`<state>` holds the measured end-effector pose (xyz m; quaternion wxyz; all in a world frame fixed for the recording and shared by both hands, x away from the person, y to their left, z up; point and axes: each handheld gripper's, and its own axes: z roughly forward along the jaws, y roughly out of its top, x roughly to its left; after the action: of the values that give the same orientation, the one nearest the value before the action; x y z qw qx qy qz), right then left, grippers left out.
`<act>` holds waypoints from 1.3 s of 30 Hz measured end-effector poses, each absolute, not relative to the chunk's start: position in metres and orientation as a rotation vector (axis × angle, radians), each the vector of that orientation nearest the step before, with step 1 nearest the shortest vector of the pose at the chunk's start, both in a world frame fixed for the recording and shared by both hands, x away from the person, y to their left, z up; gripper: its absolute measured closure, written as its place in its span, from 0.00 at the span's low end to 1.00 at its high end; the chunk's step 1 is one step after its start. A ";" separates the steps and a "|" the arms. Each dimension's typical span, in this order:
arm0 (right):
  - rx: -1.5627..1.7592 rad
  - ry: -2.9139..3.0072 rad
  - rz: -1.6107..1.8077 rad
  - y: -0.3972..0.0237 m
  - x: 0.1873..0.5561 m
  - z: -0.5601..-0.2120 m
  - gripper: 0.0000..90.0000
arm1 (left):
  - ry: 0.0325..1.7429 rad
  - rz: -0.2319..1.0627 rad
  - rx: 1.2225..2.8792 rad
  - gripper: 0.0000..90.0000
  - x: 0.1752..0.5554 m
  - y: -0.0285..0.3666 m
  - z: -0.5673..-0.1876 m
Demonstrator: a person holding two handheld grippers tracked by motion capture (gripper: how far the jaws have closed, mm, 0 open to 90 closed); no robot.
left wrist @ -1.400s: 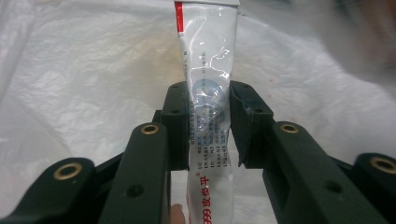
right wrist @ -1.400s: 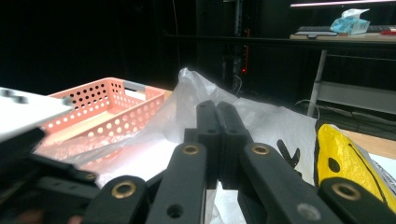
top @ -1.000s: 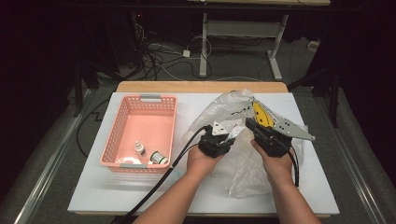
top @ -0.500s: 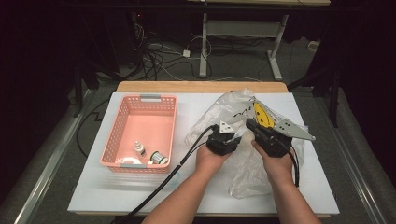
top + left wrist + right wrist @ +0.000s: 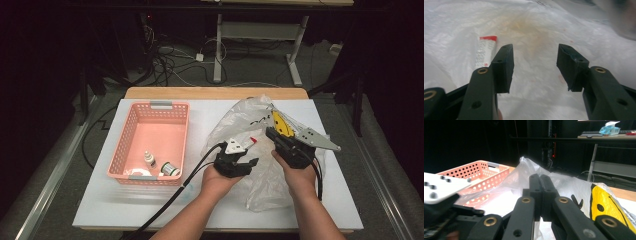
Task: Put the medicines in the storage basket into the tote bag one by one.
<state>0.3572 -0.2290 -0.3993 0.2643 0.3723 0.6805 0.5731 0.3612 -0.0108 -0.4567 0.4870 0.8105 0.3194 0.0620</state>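
A pink basket [image 5: 122, 150] with holes in its walls stands on the left half of the table [image 5: 100, 210], near its left edge. Inside it, at the near end, stand a small white dropper bottle [image 5: 148, 159] and, just beside it, a small round jar [image 5: 170, 169]. Past the far edge, cables [image 5: 170, 65] lie on the floor by the white legs of another desk [image 5: 295, 50].

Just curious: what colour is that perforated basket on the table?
The basket is salmon pink, with grey handle clips; the high view shows it best.

Basket [image 5: 152, 137] left of plastic bag [image 5: 240, 122]
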 end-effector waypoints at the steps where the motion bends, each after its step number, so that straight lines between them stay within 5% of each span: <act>1: 1.010 1.841 1.550 -0.229 0.357 -0.400 1.00 | 0.767 0.143 1.966 0.50 0.357 -0.008 -0.456; 11: 1.005 1.843 1.545 -0.229 0.356 -0.399 1.00 | 0.703 0.122 1.963 0.41 0.319 0.015 -0.446; 31: 1.001 1.836 1.536 -0.229 0.354 -0.398 1.00 | 0.776 0.164 1.958 0.01 0.286 0.082 -0.426; 39: 0.999 1.840 1.529 -0.229 0.354 -0.399 1.00 | 0.835 0.217 1.950 0.00 0.286 0.115 -0.423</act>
<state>0.3537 -0.2287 -0.3986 0.2709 0.3709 0.6832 0.5677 0.2858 0.1152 -0.4227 0.4834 0.8004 0.3430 0.0892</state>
